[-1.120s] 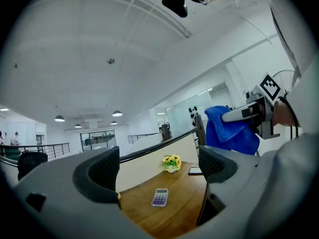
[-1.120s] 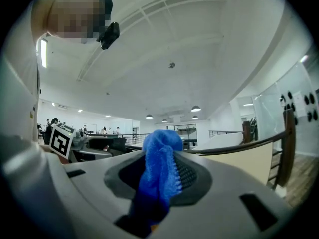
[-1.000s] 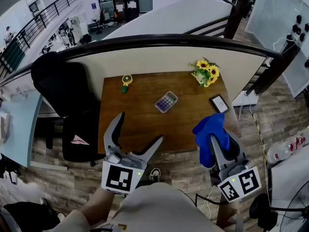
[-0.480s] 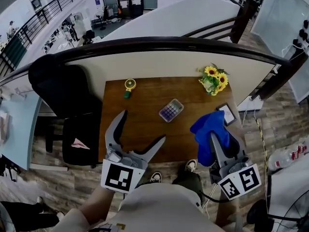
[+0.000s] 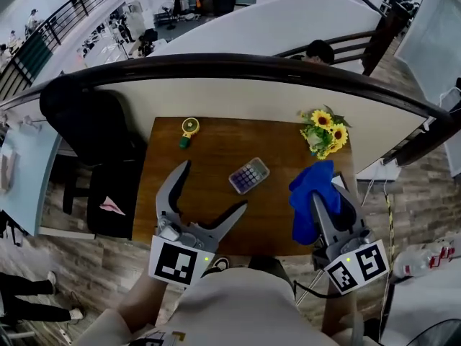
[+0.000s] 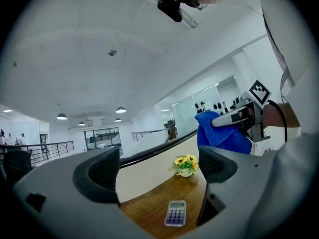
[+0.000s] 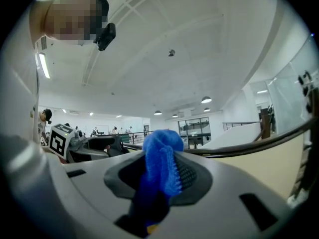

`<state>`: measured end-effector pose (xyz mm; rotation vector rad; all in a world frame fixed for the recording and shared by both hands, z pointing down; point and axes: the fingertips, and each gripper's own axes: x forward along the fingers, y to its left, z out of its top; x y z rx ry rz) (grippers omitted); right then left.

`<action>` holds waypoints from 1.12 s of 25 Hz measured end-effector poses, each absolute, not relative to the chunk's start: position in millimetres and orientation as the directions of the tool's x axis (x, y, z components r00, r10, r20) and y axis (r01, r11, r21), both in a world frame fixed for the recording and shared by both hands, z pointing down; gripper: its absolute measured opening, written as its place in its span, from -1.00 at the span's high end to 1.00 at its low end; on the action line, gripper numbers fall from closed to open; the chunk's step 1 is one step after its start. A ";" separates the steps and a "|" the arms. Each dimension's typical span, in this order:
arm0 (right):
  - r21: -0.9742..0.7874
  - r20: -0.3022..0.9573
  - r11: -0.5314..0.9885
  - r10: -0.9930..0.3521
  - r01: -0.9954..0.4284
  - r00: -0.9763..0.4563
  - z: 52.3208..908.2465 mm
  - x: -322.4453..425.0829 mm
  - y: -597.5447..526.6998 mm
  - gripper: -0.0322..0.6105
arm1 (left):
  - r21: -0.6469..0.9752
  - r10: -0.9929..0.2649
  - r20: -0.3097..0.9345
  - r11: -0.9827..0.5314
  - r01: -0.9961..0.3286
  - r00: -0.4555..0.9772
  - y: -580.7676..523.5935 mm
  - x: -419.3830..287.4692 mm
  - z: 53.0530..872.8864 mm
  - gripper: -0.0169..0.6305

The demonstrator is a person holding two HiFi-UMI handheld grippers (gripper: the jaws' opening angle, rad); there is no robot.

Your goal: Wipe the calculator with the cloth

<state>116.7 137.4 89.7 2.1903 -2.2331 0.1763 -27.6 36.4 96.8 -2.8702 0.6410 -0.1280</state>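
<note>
A brown wooden table (image 5: 209,157) stands against a curved, cream-coloured partition with a dark rail (image 5: 238,65) along its top. The floor (image 5: 79,265) round it is grey-brown wood plank. Beyond the partition the room opens into a large white office hall with metal railings, round ceiling lights and glass walls.

The calculator (image 5: 249,175) lies flat near the middle of the table, turned at an angle, with nothing touching it. At the far right corner a bunch of sunflowers (image 5: 326,135) stands just beside the partition. Near the far left edge lies a small yellow and green thing (image 5: 188,130); what it is cannot be told. A black chair (image 5: 90,132) stands to the left of the table, with a pink scrap (image 5: 110,206) on its seat.

The left gripper (image 5: 212,187) is held over the near edge of the table with its jaws spread wide and nothing between them; its own view looks through the gap down at the calculator. The right gripper (image 5: 321,207) is held over the table's near right part, its jaws pressed together on the blue cloth (image 5: 311,193), which bunches up above the jaw tips and hangs down in front of them. The cloth is well apart from the calculator, up in the air to its right.
</note>
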 end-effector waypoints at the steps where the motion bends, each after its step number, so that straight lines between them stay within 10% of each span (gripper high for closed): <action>1: -0.082 0.090 0.037 -0.995 -0.996 -0.045 92.4 126.7 130.7 0.51 | -0.217 -0.440 0.051 -0.881 -0.420 0.896 34.2 -19.4 98.9 -0.51; 28: -0.220 0.191 0.338 -0.905 -0.915 -0.380 165.1 224.2 57.0 0.51 | -0.149 -0.610 0.271 -0.791 -0.593 0.745 15.2 54.5 177.7 -0.51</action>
